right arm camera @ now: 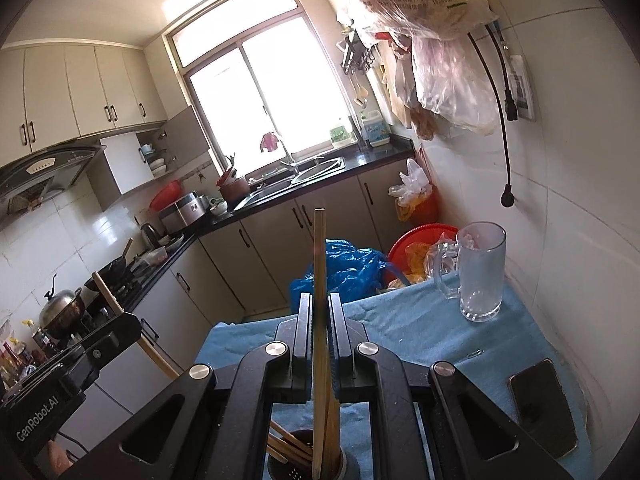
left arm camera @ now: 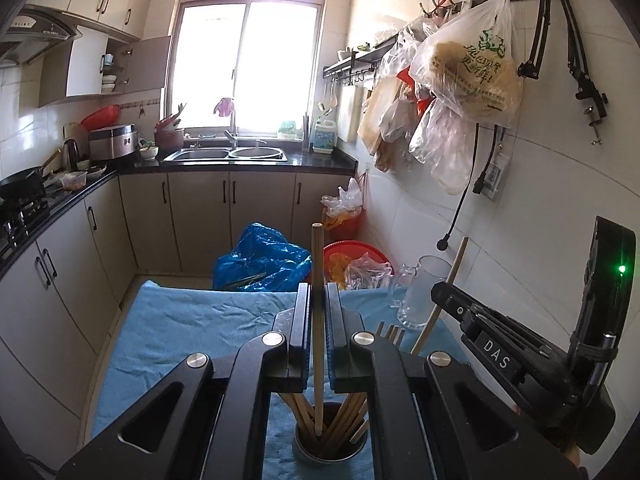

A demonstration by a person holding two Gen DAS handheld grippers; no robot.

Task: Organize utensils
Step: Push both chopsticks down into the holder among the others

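My left tool (left arm camera: 318, 308) and right tool (right arm camera: 320, 316) each pinch one long wooden chopstick (left arm camera: 317, 320), tips inside the dark round holder (left arm camera: 330, 446) on the blue-clothed tabletop (left arm camera: 180, 332). Crossed sticks could jam or tip it.

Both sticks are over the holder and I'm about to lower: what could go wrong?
1. The holder is already crowded with splayed chopsticks; a lowered stick could jam or tip it.
2. Both grippers are close together, so they may collide: left gripper, right gripper.
3. The mug stands near.
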